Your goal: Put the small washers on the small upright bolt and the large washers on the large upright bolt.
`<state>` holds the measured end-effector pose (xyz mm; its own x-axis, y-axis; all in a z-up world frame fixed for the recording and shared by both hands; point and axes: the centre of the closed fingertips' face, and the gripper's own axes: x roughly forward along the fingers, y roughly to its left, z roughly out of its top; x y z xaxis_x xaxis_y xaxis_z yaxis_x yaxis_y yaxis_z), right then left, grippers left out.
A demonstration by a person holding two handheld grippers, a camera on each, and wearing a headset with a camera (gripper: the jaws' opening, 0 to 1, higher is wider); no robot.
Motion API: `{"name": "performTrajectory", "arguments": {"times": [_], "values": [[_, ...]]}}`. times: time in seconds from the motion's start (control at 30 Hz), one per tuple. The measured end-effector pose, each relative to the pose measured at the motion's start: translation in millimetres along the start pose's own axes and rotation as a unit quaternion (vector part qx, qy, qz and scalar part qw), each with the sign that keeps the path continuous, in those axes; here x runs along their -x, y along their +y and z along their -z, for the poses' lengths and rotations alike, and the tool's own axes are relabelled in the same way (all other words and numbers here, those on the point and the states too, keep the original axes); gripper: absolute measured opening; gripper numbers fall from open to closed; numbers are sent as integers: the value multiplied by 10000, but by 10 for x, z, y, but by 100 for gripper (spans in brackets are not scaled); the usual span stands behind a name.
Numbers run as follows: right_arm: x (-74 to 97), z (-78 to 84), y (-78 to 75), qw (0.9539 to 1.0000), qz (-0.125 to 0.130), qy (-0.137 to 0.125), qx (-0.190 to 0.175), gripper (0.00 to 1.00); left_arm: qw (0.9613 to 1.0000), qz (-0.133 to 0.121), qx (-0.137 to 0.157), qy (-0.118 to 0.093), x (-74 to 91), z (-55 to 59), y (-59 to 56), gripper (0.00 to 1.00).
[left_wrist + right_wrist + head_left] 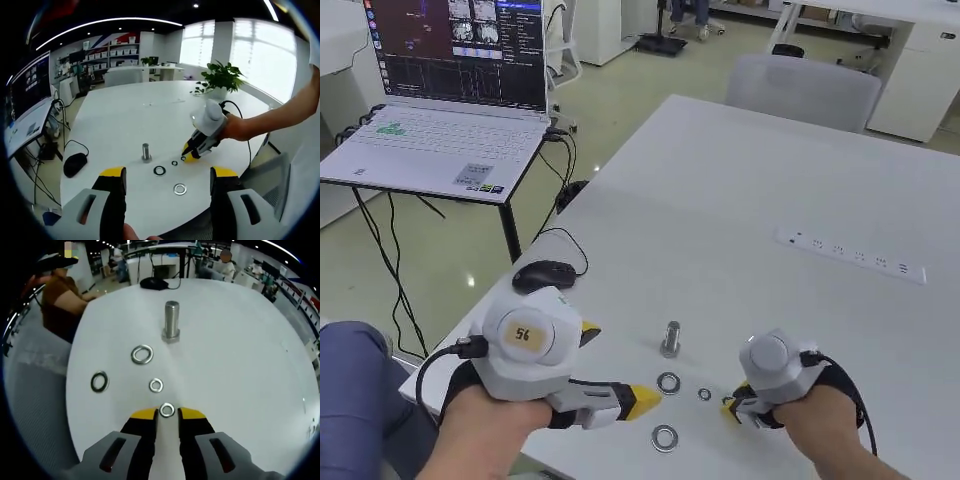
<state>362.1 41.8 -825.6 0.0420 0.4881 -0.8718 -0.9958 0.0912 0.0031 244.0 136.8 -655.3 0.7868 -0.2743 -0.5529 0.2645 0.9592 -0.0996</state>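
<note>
One upright steel bolt (pixel 671 338) stands on the white table (pixel 740 200), also seen as the bolt (pixel 171 320). Two large washers (pixel 142 354) (pixel 99 381) and a small washer (pixel 156 385) lie flat in front of it. Another small washer (pixel 167 410) sits on the table between the yellow tips of my right gripper (pixel 168 414), whose jaws are closed to its width. In the head view my right gripper (pixel 728 406) is low at the right. My left gripper (pixel 615 365) is left of the washers and open, its jaws (pixel 168 172) wide apart with nothing between them.
A black mouse (pixel 543 274) with its cable lies near the table's left edge. An open laptop (pixel 440 110) stands on a side stand at the far left. A white power strip (pixel 850 255) lies at the right, and a grey chair (pixel 802 88) stands at the far side.
</note>
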Motion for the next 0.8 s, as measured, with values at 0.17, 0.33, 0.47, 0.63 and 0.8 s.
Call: {"name": "performTrajectory", "arguments": {"times": [0.17,0.33,0.47,0.63,0.8], "values": [[9,5,1,9999,65,-3,132,15,10000,12,-6,7,-9,2,-9,67],[19,9,10,9999,75,-57,62,14,10000,24,-15,18,-16,4,-16,67],[30,25,52,10000,47,-50,68,14,10000,5,5,15,-10,7,4,67],[70,77,119,9999,9,-26,120,14,10000,-12,20,10,-6,8,13,67],[141,148,178,9999,-42,-92,93,14,10000,-13,34,20,-12,20,16,67]]}}
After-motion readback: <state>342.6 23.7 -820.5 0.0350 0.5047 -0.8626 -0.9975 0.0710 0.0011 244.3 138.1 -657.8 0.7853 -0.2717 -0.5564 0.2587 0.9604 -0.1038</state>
